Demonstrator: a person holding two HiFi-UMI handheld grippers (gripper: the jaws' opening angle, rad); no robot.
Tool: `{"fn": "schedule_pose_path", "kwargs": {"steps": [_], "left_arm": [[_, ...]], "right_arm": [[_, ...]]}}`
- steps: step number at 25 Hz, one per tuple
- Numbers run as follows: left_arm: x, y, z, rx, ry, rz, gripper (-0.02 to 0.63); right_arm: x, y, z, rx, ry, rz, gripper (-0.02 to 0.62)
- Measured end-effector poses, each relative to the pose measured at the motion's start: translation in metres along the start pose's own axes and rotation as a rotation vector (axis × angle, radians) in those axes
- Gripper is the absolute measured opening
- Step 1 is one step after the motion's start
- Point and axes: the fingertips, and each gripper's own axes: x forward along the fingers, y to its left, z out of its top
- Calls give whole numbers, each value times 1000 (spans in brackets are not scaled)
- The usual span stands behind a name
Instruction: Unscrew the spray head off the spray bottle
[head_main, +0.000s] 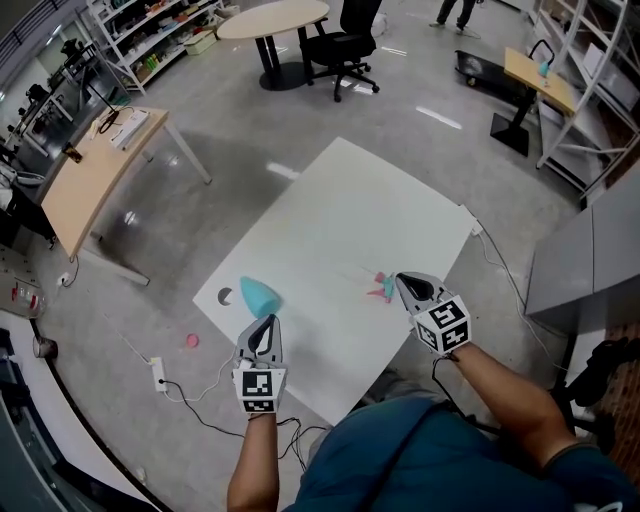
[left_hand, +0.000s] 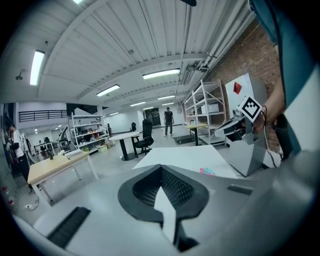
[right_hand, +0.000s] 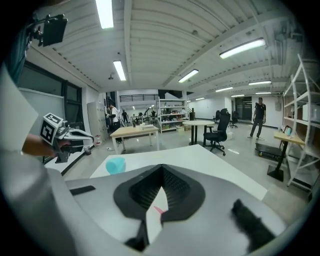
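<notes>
The big white table (head_main: 340, 210) fills the middle of the head view. The blue spray bottle (head_main: 260, 295) lies on it at the lower left. The left gripper (head_main: 264, 322) is just below the bottle in that view, with its tip pointing at it. I cannot tell from there if they touch. In the right gripper view the bottle sits alone on the table and the left gripper is off to its left, apart from it. The left gripper's jaws are closed tight and there is nothing between them.

The pink and blue spray head (head_main: 383, 287) is off the bottle. It lies on the table to the right of the middle, well apart from the bottle. The right gripper (head_main: 403, 281) is just to its right in the head view. In the left gripper view the right gripper is up in the air above the spray head. Its jaws are closed too. A thin bit of pink shows in the slit between them.
</notes>
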Motion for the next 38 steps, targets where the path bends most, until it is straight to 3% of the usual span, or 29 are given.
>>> {"fn": "schedule_pose_path", "kwargs": {"steps": [7,15,25,32,38], "left_arm": [[-60,1,51,-24,-146,-6,5],[-127,-14,91,-10,-280,-35,5],[-193,-40,109,8,-341,-65,5],[-255,-76,112,7,-370,-48,5],[-326,-151,101,-12,-383,-62,5]], "right_arm": [[-60,31,51,-23,-177,19,1],[-151,69,80,-45,-311,-27,2],[-245,115,89,-90,-399,-35,2],[-310,154,76,-99,-437,9,1],[-389,199,31,-95,-434,55,2]]}}
